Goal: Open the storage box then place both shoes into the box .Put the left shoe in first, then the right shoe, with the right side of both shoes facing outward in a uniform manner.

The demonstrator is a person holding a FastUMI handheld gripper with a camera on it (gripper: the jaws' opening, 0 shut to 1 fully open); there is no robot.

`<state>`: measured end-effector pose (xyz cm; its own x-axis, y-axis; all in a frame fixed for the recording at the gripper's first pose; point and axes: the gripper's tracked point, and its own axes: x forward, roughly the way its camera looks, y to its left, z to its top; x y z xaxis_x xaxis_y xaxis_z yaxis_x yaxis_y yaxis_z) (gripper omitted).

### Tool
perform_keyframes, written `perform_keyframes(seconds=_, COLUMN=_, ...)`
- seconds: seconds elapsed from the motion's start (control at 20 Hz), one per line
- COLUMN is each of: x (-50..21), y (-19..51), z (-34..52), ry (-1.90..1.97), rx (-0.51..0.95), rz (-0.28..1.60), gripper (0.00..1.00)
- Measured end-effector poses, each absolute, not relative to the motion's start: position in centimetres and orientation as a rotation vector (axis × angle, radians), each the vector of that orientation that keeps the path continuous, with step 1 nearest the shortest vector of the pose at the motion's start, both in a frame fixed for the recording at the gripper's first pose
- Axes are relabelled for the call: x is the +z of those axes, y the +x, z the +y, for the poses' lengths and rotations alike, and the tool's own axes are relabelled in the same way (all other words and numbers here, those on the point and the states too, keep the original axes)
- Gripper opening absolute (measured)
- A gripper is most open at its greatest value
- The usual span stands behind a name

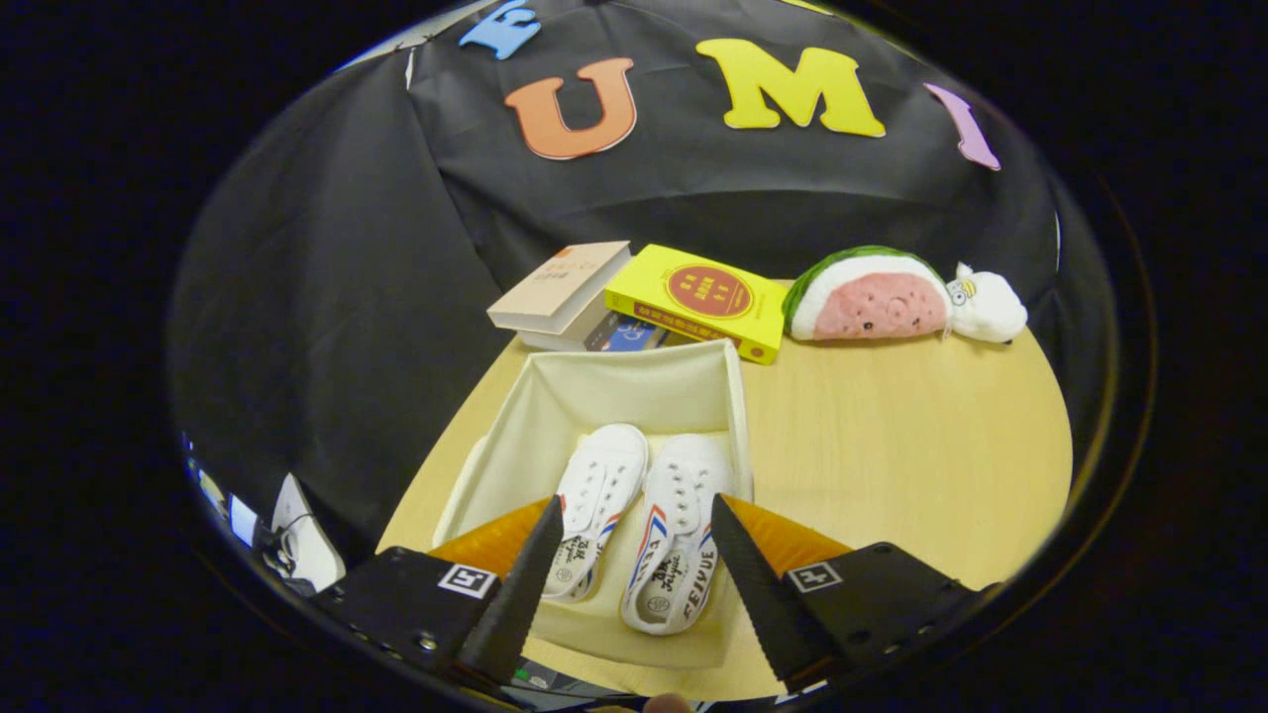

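Claw point(634, 510) poised above the near end of the storage box point(555, 416), fingers spread wide, released, gripping nothing. Inside the open box, between and just beyond the fingertips, both shoes: left shoe point(594, 500) and right shoe point(679, 535) side by side, touching, long axes running away from the claw, toes pointing ahead, heels nearest. Farther beyond, books point(634, 292) past the box's far wall; watermelon plush point(872, 297) off to the right on the table point(892, 446).
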<state>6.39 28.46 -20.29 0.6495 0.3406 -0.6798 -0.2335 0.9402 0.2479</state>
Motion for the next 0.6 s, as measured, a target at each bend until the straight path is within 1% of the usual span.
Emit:
perform_keyframes(seconds=0.1, x=-18.5, y=6.0, z=27.0, ry=0.15, rx=0.317, rz=0.752, gripper=0.93)
perform_keyframes(seconds=0.25, x=-14.3, y=6.6, z=24.3, ry=0.107, rx=0.268, rz=0.626, gripper=0.96)
perform_keyframes(seconds=0.45, x=-7.2, y=6.4, z=20.8, ry=0.022, rx=0.18, rz=0.413, gripper=0.96)
perform_keyframes(seconds=0.6, x=-2.6, y=5.3, z=19.4, ry=0.014, rx=0.118, rz=0.29, gripper=0.96)
